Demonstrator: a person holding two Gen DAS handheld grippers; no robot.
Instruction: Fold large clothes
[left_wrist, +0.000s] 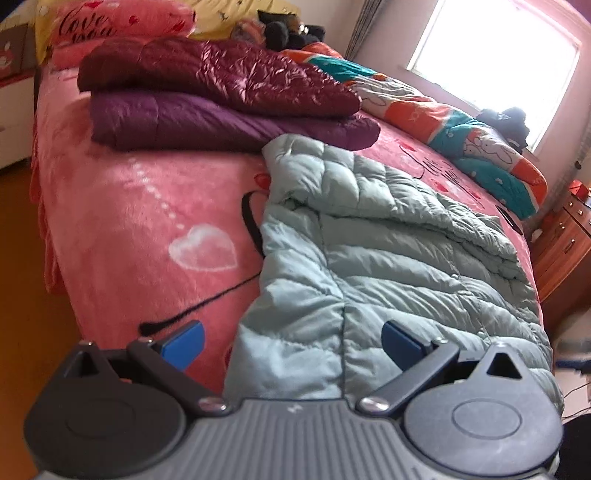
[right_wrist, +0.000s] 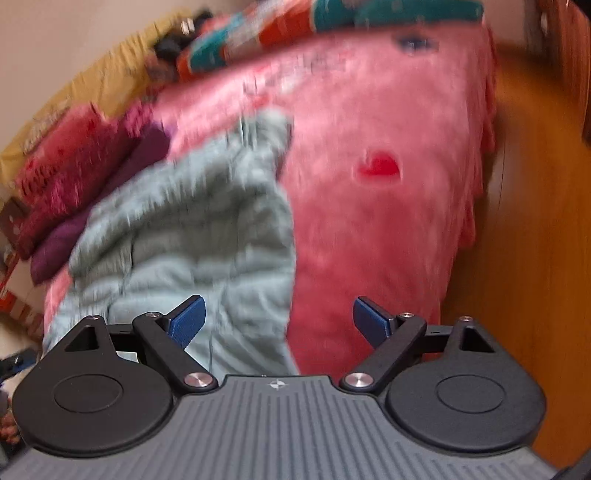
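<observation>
A pale mint quilted down jacket (left_wrist: 388, 254) lies spread on the pink bed (left_wrist: 129, 221), partly folded, its near edge hanging over the bed's front. My left gripper (left_wrist: 291, 345) is open and empty, just above the jacket's near left edge. The right wrist view is motion-blurred: the same jacket (right_wrist: 192, 229) lies to the left, on the pink bed (right_wrist: 388, 221). My right gripper (right_wrist: 279, 323) is open and empty, above the jacket's right edge.
A folded dark red jacket (left_wrist: 221, 74) lies on a folded purple one (left_wrist: 221, 125) at the bed's far left. A colourful duvet (left_wrist: 461, 122) runs along the far side. A pink pillow (left_wrist: 122, 22), a wooden dresser (left_wrist: 565, 243) and the wood floor (right_wrist: 535, 258) surround the bed.
</observation>
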